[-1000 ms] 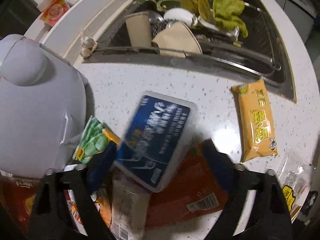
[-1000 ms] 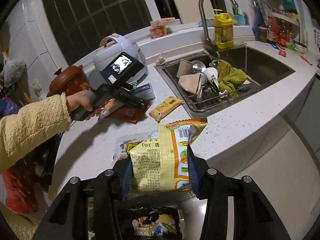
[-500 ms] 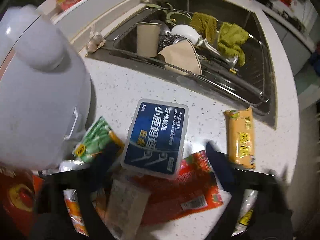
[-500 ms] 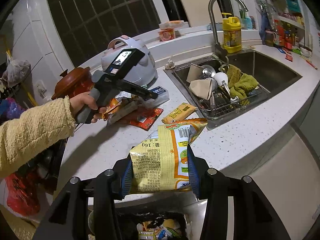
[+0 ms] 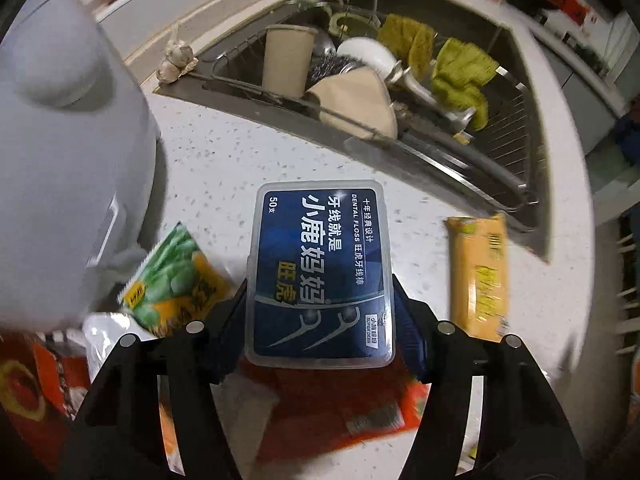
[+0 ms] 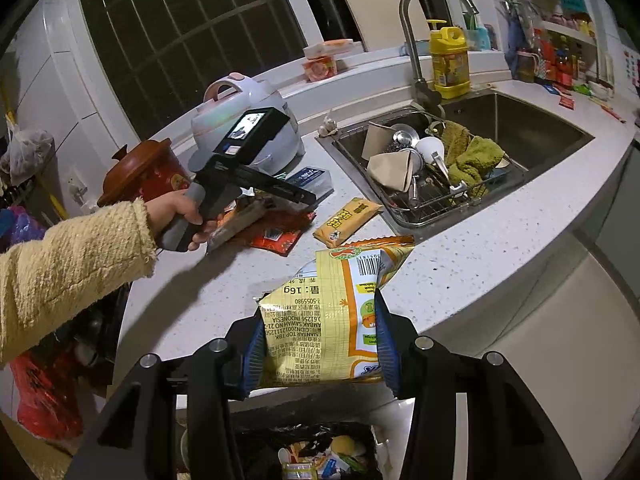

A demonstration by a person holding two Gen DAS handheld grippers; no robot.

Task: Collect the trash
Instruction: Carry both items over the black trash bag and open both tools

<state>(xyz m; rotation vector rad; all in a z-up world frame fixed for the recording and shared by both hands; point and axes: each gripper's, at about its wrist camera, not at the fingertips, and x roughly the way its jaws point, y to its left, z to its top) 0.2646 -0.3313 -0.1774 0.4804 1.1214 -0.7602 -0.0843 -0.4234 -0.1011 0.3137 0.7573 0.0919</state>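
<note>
The left gripper (image 5: pixel 320 320), jaws just closing, clamps the clear plastic blue-labelled dental floss box (image 5: pixel 320 272); the right gripper (image 6: pixel 320 344) grasps a yellow crinkled snack wrapper (image 6: pixel 324 320).

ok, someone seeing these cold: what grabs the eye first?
The blue-labelled clear plastic dental floss box, clamped between the left claw over the speckled white counter; its jaws have just been closing on it. Then the yellow crinkled snack bag pinched in the right claw, above the black-lined bin of wrappers.
</note>
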